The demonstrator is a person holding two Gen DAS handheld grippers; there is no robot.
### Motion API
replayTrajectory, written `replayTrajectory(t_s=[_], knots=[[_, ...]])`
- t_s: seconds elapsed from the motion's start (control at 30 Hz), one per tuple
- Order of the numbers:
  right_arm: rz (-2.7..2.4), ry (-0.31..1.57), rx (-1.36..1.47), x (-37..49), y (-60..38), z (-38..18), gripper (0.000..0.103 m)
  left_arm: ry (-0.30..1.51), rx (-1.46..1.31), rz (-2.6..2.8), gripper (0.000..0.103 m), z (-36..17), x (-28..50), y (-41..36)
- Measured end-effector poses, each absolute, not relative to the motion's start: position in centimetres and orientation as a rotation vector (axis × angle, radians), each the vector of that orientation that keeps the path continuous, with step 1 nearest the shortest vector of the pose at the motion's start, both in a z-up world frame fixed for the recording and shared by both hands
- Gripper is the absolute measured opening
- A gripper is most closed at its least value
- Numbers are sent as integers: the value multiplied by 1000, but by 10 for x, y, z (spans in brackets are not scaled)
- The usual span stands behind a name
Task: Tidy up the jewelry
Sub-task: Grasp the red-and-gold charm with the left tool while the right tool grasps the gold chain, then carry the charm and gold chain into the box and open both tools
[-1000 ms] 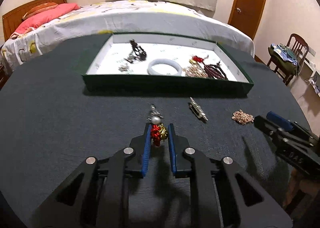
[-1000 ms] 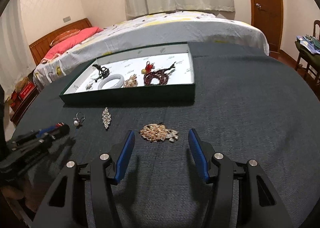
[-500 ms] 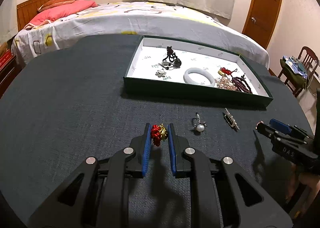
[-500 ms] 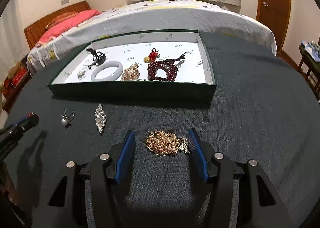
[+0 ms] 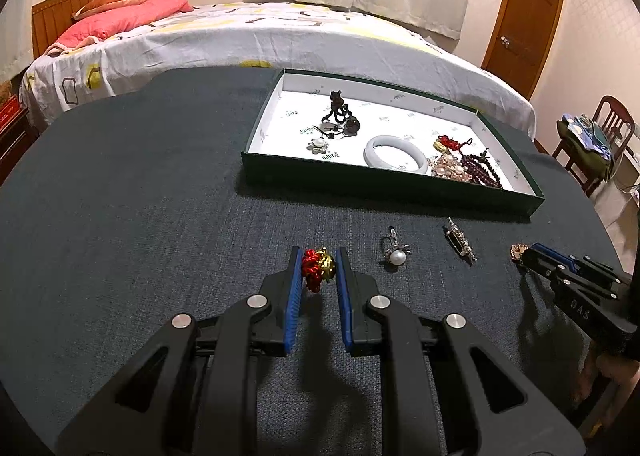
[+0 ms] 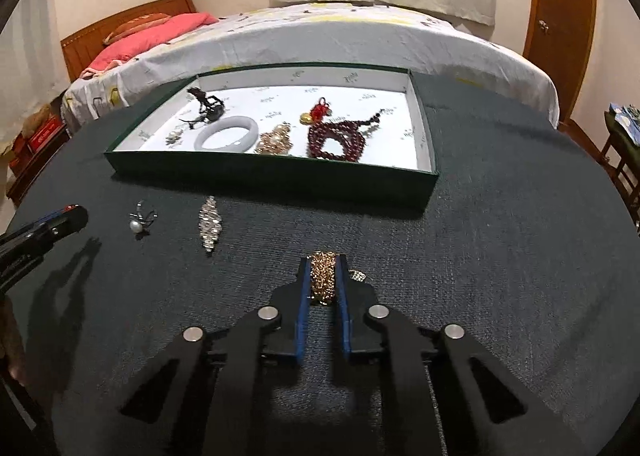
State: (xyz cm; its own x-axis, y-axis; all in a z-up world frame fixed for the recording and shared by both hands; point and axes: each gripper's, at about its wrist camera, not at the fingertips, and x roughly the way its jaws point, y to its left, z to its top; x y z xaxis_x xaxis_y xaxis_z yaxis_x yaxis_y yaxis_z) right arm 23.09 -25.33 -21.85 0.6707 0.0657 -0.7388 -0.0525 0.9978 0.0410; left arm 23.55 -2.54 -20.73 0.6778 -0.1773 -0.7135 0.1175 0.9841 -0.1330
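Observation:
My left gripper (image 5: pixel 318 270) is shut on a red and gold charm (image 5: pixel 316 266), held above the dark table. My right gripper (image 6: pixel 323 276) is shut on a gold chain cluster (image 6: pixel 323 276) that lies on the table; it also shows in the left wrist view (image 5: pixel 532 256). A pearl ring (image 5: pixel 394 252) (image 6: pixel 140 221) and a crystal brooch (image 5: pixel 460 242) (image 6: pixel 210 221) lie on the table in front of the green tray (image 5: pixel 360 177) (image 6: pixel 272 171). The tray holds a white bangle (image 6: pixel 226 131), dark red beads (image 6: pixel 336 137), a red charm, a gold piece and dark ornaments.
A bed (image 5: pixel 240 39) runs behind the table. A wooden door (image 5: pixel 524 11) and a chair (image 5: pixel 600 135) with clothes stand at the right. The table cloth (image 5: pixel 120 195) is dark and stretches wide to the left.
My right gripper moved forward and closed on the gold chain cluster. My left gripper, holding the charm, drifted left and back from the ring and tray.

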Motion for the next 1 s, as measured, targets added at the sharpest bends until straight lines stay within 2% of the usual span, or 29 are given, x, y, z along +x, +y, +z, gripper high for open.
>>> replayTrajectory(t_s=[0.4,1.0], knots=[[91,769,55,220,-253,-200,9,788,-79,-173,16,-198,235,-27],[119,620,74,212,-255,-141,9,694,-77,-226,17,-157,236,-42]])
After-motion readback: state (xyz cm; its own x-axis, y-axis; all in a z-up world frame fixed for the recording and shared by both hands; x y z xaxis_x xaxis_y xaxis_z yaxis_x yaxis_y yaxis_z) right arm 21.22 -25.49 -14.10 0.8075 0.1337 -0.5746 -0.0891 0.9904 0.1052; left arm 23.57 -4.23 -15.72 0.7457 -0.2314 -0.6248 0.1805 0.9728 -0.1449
